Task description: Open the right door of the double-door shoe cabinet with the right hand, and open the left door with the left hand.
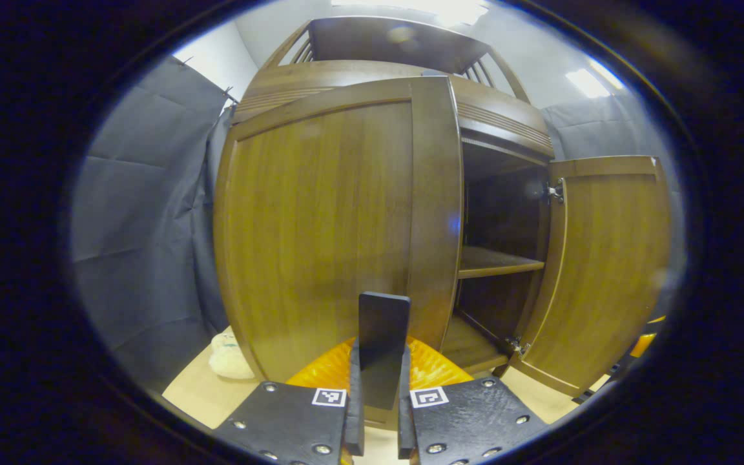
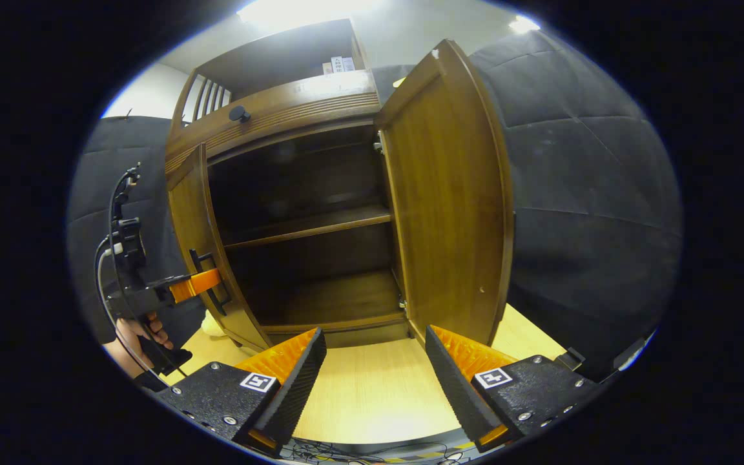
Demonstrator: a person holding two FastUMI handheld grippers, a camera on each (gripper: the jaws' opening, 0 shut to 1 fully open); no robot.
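Note:
The brown wooden shoe cabinet (image 2: 281, 110) stands right in front of me. Its right door (image 2: 449, 194) is swung wide open, baring a dark inside with a shelf (image 2: 307, 226). In the left gripper view this same right door (image 1: 611, 258) hangs open at the right. The left door (image 1: 320, 226) is swung partly out. My left gripper (image 1: 379, 387) is shut on its dark upright handle (image 1: 383, 323). From the right gripper view, the left gripper (image 2: 194, 284) holds the handle (image 2: 217, 290) on the left door (image 2: 188, 219), with a hand (image 2: 143, 336) behind it. My right gripper (image 2: 375, 381) is open and holds nothing, in front of the cabinet's base.
A small white object (image 1: 230, 355) lies on the light wooden floor (image 2: 372, 387) by the cabinet's left corner. A dark knob (image 2: 239, 114) sits on the drawer front above the doors. Dark cloth walls (image 2: 591, 213) close in on both sides. Cables lie near the bottom edge.

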